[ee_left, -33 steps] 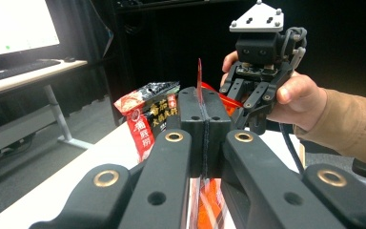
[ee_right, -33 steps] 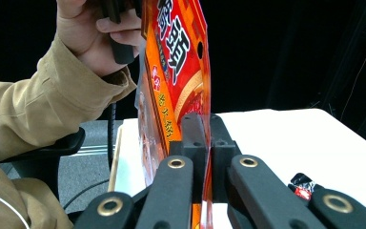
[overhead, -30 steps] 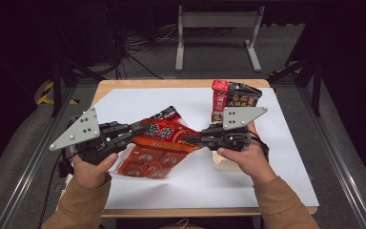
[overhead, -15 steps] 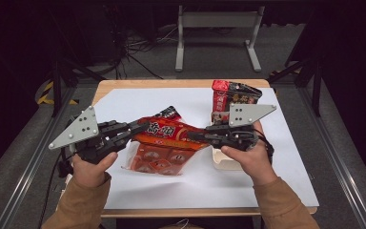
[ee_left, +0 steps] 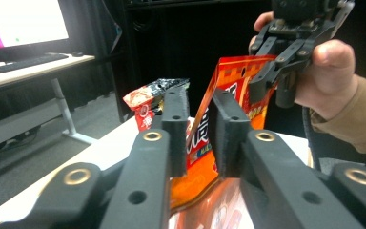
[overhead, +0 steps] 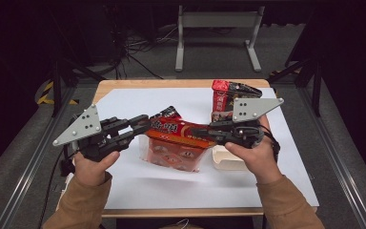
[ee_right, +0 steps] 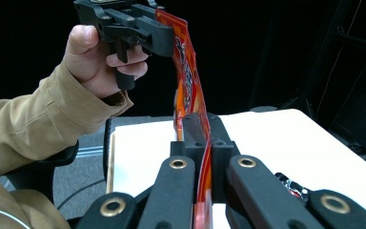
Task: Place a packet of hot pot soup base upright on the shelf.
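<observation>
Orange-red snack bag (overhead: 176,140) held up off the white sheet (overhead: 138,179) on the surface, stretched between both grippers above the sheet's middle; used here as landmark. Left gripper (overhead: 142,125) at the bag's left top edge, fingers (ee_left: 176,126) set on either side of the edge with a narrow gap showing between them in the left gripper view, the bag's rim running through that gap; pinched tight or merely bracketed, cannot tell. Right gripper (overhead: 199,132) at the bag's right top edge, fingers (ee_right: 194,131) pressed flat together on the thin film, clamping it, with the film rising edge-on from between them in the right gripper view. Bag hanging below the two grips, printed face toward the high camera, lower part clear and showing round snacks. Behind the bag and to its right, a second red-and-black packet (overhead: 226,95) standing upright on the sheet. Just right of the bag, under the right hand (overhead: 252,155), a pale shallow tray (overhead: 226,160) resting on the sheet. Left hand (overhead: 93,164) below and left of the bag, tan sleeves on both forearms
</observation>
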